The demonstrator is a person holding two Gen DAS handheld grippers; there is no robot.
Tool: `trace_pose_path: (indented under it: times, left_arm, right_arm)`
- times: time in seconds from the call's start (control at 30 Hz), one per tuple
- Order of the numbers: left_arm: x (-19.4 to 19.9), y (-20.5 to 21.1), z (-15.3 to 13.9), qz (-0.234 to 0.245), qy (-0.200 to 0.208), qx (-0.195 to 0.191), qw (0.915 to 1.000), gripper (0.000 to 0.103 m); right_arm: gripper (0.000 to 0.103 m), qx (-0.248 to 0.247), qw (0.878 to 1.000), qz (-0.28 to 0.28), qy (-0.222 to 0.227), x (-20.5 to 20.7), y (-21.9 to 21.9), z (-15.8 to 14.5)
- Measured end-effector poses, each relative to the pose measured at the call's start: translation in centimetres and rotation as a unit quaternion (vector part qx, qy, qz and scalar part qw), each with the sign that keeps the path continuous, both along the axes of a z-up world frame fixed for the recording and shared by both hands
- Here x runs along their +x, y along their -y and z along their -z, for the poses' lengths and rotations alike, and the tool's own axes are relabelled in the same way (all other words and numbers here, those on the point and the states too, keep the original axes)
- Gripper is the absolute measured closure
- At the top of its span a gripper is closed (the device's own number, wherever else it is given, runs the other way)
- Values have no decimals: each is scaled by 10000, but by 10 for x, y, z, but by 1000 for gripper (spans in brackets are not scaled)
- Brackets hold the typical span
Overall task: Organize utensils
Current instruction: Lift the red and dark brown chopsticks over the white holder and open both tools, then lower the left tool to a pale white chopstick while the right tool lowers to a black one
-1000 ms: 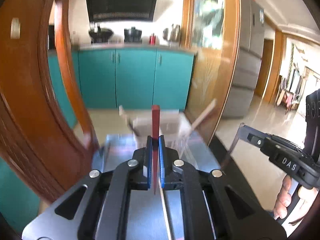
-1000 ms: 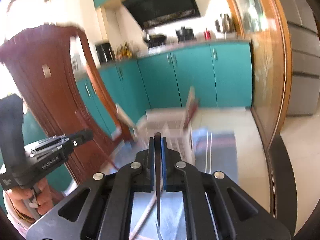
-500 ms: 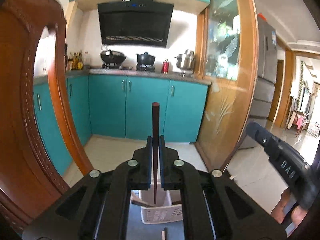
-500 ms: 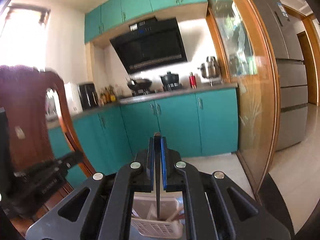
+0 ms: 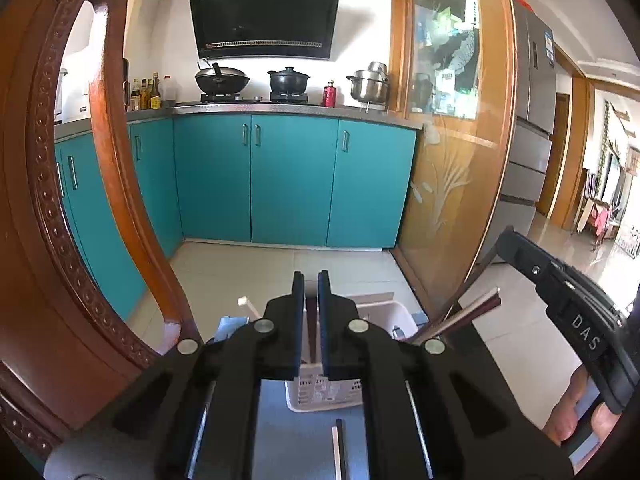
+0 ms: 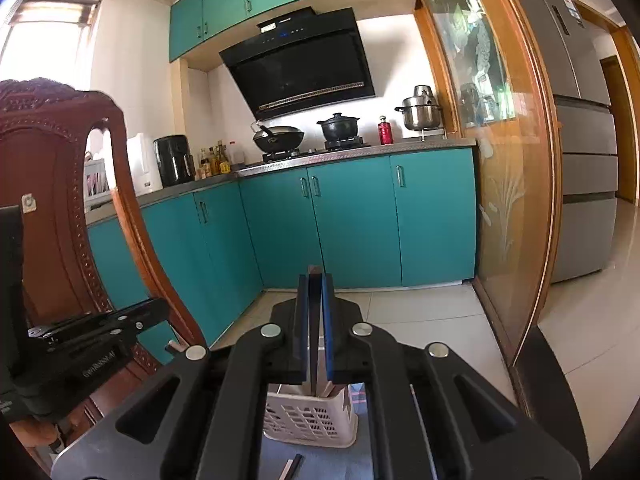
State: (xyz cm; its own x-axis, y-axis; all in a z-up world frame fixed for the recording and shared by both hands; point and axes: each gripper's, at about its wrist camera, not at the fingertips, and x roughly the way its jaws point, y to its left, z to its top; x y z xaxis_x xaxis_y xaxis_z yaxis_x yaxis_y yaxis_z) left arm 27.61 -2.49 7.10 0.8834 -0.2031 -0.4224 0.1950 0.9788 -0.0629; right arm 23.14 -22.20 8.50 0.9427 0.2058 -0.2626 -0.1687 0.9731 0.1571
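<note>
A white perforated utensil basket (image 5: pixel 325 394) stands on a blue-grey mat just beyond my left gripper (image 5: pixel 311 288); it also shows in the right wrist view (image 6: pixel 310 420). My left gripper is slightly open and empty, above the basket, with a dark chopstick (image 5: pixel 310 336) standing in the basket between the fingers. Several chopsticks (image 5: pixel 460 316) lean out of the basket to the right. My right gripper (image 6: pixel 315 280) is shut on a dark chopstick (image 6: pixel 314 320) held upright over the basket. Loose chopsticks lie on the mat (image 5: pixel 338 446).
A carved wooden chair back (image 5: pixel 60 240) rises at the left, also in the right wrist view (image 6: pixel 60 184). Teal kitchen cabinets (image 5: pixel 292 180), a stove and range hood stand behind. A glass-panelled wooden door (image 5: pixel 452 160) is at the right.
My left gripper has let go of its red-brown chopstick, which now stands in the basket, and its jaws have parted. Both cameras tilted up, then settled above the basket.
</note>
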Motion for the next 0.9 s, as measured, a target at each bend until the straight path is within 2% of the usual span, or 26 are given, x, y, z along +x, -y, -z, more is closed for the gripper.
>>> trace_pose_path:
  times: [0.07,0.1,0.13,0.2,0.33,0.37,0.4,0.47,0.53,0.57,0.67,0.77,0.83,0.9]
  left_arm:
    - [-10,-3,1,-24,66,-3,10000,75]
    - [-15,-6,1,-33,113,-28,9999,65]
    - [-20,-9,-1,-33,165,-63,9998,65]
    - [-30,-15,-4,3,242,-152,9996,65]
    - [-58,-37,5,-57,343,-375,9987,65]
    - [-63,-44,15,-97,255,-448,9986,66]
    - [-65,-48,23,-96,149,-513,9985,72]
    - [-63,-51,50,13,-314,-618,9976,76]
    - [-51,-42,91,301,-994,-481,9934,77]
    - [-45,-31,117,470,-1348,-271,9894,77]
    - [-39,-4,167,785,-1919,258,9779,77]
    - [-38,11,197,893,-2201,493,9701,76]
    - [-33,15,212,950,-2478,508,9628,76]
    - [-31,15,220,999,-2662,307,9582,75]
  right_arm:
    - [96,-162,9999,9,-43,-5,-3,0]
    - [89,-193,9998,62,-16,-7,-4,0]
    - [74,-200,9997,116,22,-12,-4,0]
    - [60,-56,9997,178,162,-25,2,-1]
    - [60,273,9985,242,401,-60,17,6]
    - [60,334,9981,259,447,-69,21,10]
    - [60,379,9975,323,510,-80,25,19]
    - [60,339,9970,482,512,-91,29,37]
    - [60,183,9984,508,163,-82,27,67]
    - [60,131,9989,440,-55,-74,26,79]
    - [60,-99,9945,82,-1043,-40,17,131]
    - [60,-174,9779,11,-2084,-14,7,175]
    - [60,-66,9735,-92,-2283,-9,4,185]
    - [60,-183,9727,-75,-2311,-6,-1,187]
